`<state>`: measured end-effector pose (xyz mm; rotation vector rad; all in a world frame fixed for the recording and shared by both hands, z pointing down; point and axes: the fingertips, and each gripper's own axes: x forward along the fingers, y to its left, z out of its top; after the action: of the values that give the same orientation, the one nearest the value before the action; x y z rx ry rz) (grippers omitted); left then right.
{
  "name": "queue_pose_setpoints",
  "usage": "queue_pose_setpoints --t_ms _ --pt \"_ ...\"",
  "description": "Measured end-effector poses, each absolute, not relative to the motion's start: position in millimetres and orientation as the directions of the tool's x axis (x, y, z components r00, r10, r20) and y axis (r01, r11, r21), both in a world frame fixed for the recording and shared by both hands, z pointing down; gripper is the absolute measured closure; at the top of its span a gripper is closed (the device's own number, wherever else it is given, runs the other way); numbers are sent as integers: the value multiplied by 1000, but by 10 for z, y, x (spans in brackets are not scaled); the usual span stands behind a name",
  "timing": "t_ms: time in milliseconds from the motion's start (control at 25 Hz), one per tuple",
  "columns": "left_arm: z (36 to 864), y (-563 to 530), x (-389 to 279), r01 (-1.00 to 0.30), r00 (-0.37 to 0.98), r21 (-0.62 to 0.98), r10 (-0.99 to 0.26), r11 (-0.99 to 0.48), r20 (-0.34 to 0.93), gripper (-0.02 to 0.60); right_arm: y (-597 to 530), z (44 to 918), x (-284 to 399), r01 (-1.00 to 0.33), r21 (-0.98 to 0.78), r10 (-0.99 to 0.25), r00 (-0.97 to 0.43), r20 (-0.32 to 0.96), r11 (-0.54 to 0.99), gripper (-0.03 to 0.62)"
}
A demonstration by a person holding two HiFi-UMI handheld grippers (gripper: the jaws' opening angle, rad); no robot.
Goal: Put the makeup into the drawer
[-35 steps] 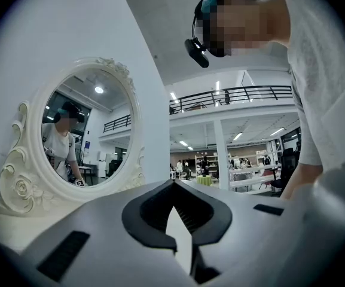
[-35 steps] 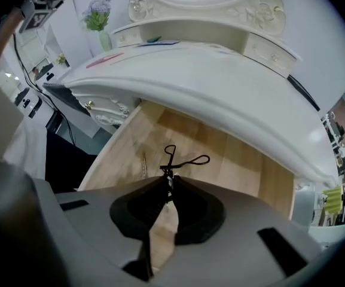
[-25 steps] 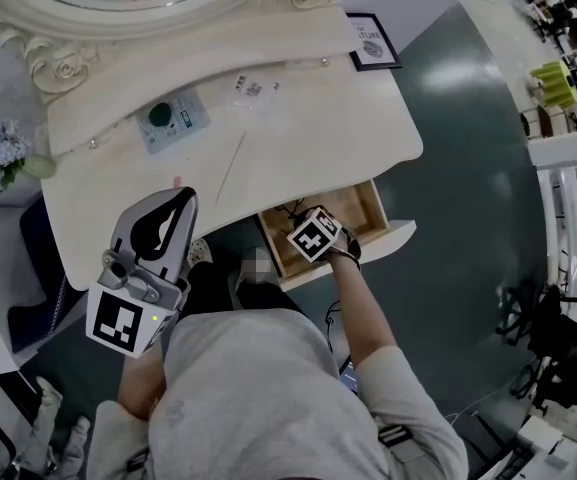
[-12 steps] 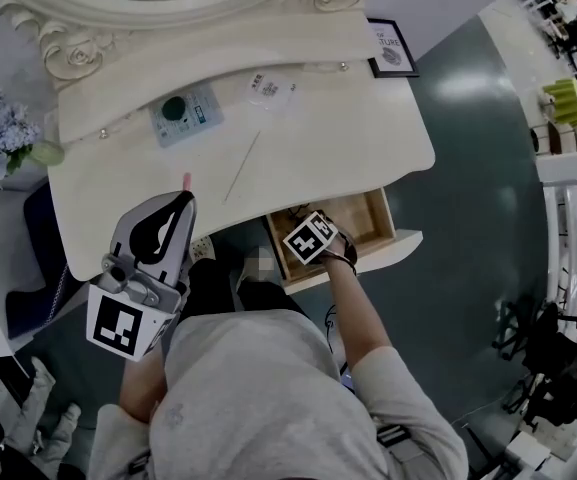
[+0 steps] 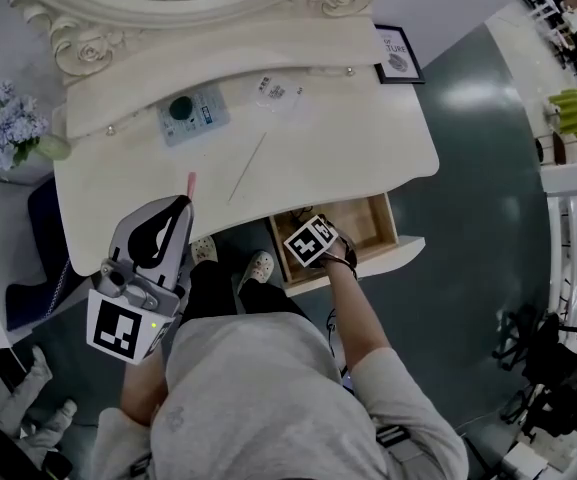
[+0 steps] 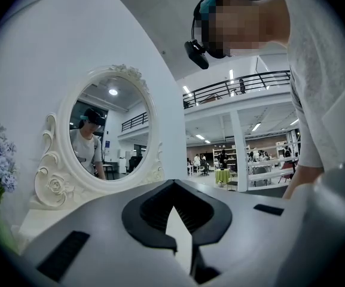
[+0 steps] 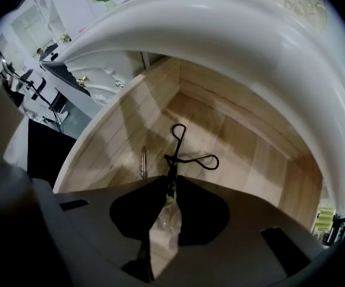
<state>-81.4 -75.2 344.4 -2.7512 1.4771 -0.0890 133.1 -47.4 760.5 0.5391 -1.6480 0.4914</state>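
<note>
A black eyelash curler (image 7: 178, 154) hangs inside the open wooden drawer (image 7: 244, 160), with its looped handles pointing toward the drawer floor. My right gripper (image 7: 171, 187) points straight down into the drawer and is shut on the curler's head. From the head camera, its marker cube hides the jaws of the right gripper (image 5: 313, 240) over the drawer (image 5: 373, 223). My left gripper (image 5: 181, 202) is held level at the table's front edge. The jaw tips of the left gripper (image 6: 172, 183) meet with nothing between them.
A thin metal stick (image 7: 143, 160) lies on the drawer floor. On the white dressing table (image 5: 348, 158) lie a pink stick (image 5: 190, 183), a thin rod (image 5: 247, 167), a card with a green disc (image 5: 193, 116) and a clear packet (image 5: 273, 90). An oval mirror (image 6: 103, 133) stands behind, with flowers (image 5: 13, 133) to the left.
The head view has shifted a little, so the table sits further right and lower. Both grippers keep about the same places. The right one stays shut on the curler in the drawer.
</note>
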Motion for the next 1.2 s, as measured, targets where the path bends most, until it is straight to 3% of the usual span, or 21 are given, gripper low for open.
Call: queue_pose_setpoints --t_ms 680,880,1200 --pt "3238 -558 -753 -872 487 -66 -873 -484 -25 571 -583 7217 1246 -676 -98 -173 -322 931 730 471" --pt "3169 -492 -786 -872 488 -76 -871 -484 -50 571 -606 6958 1246 -691 -69 -264 -364 893 720 559" --pt "3051 -436 -868 -853 521 -86 -851 -515 -69 571 -713 6174 1108 -769 -43 -501 -457 734 638 571"
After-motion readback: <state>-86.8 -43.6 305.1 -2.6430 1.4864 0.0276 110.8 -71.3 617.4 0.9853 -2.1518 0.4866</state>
